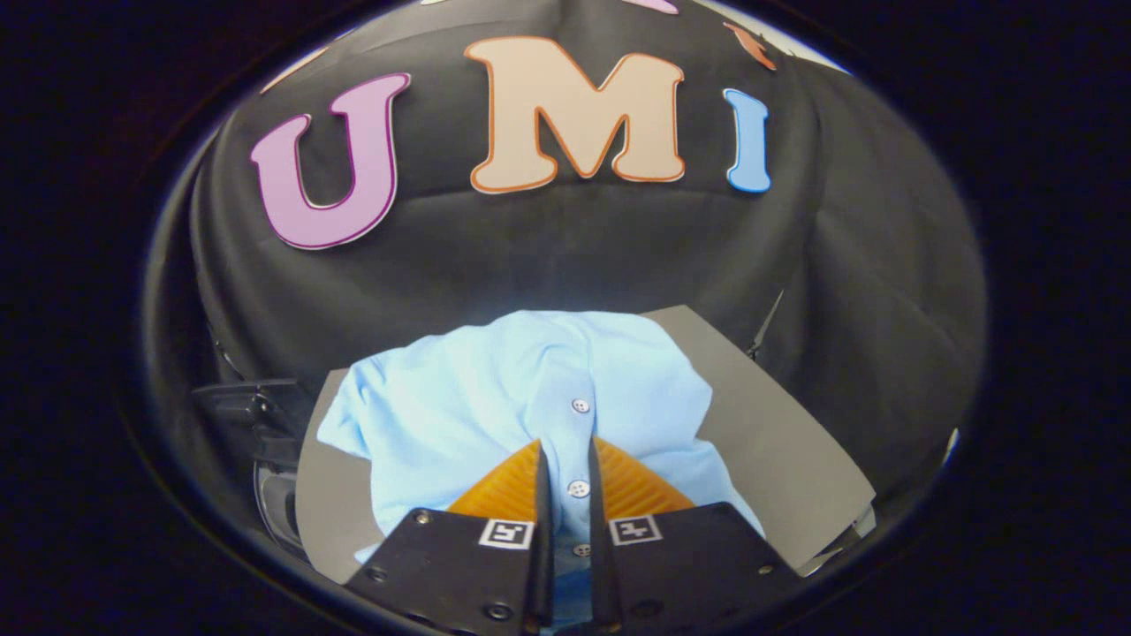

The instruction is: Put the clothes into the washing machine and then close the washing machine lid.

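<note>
**Shirt pinched at its button strip, lying on the grey desk**

The shirt [495, 397], a pale blue garment with a row of small white buttons [580, 405], lies crumpled in a loose heap on a flat grey desk [778, 442]. Its button strip runs straight toward the claw [568, 455] and passes into the narrow gap between the two fingers [508, 481]. The fingers stand nearly together, with just that strip of cloth between them; both ribbed inner faces appear to press on the fabric from either side, so the claw looks clamped on the shirt at the placket. One button sits just ahead of the fingertips, another lies within the gap, and a third shows further back between the finger mounts.

Most of the garment spreads ahead of the claw and to both sides of it, with a sleeve-like fold reaching out to the left and a rumpled edge to the right. Bare grey desk shows on either side of the shirt, wider on the right.

Left of the claw, past the desk's edge and lower down, a dark object with a shiny curved rim [265, 442] is partly seen; what it is cannot be told for sure. Beyond the shirt hangs the booth's black cloth wall [548, 256].
</note>
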The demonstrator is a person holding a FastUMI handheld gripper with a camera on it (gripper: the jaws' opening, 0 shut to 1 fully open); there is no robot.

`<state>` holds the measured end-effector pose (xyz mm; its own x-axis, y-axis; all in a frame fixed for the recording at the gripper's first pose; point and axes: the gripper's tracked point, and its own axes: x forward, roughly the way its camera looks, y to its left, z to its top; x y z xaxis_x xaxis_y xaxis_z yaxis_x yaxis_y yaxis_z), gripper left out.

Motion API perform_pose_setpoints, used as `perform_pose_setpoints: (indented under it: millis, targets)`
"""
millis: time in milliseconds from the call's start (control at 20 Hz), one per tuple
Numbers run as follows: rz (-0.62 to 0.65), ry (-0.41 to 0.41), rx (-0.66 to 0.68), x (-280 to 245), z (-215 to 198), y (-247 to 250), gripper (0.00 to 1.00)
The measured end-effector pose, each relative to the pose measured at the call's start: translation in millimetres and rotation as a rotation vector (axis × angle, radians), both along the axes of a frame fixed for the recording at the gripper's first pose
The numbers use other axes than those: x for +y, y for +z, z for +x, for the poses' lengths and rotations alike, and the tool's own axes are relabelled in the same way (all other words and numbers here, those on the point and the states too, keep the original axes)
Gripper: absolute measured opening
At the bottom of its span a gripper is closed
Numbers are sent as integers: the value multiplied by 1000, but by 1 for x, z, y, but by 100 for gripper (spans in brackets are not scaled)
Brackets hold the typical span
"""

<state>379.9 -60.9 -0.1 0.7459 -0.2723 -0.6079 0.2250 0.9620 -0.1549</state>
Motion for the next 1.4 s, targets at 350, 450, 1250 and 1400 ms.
perform_pose_setpoints:
  millis: [350,450,1250,1400]
  targets:
    - [25,95,-115,35,-28,14,6]
    - [129,119,-161,55,-39,29,4]
    - [325,293,-254,250,-71,112,3]
    - [307,349,-228,292,-66,99,3]
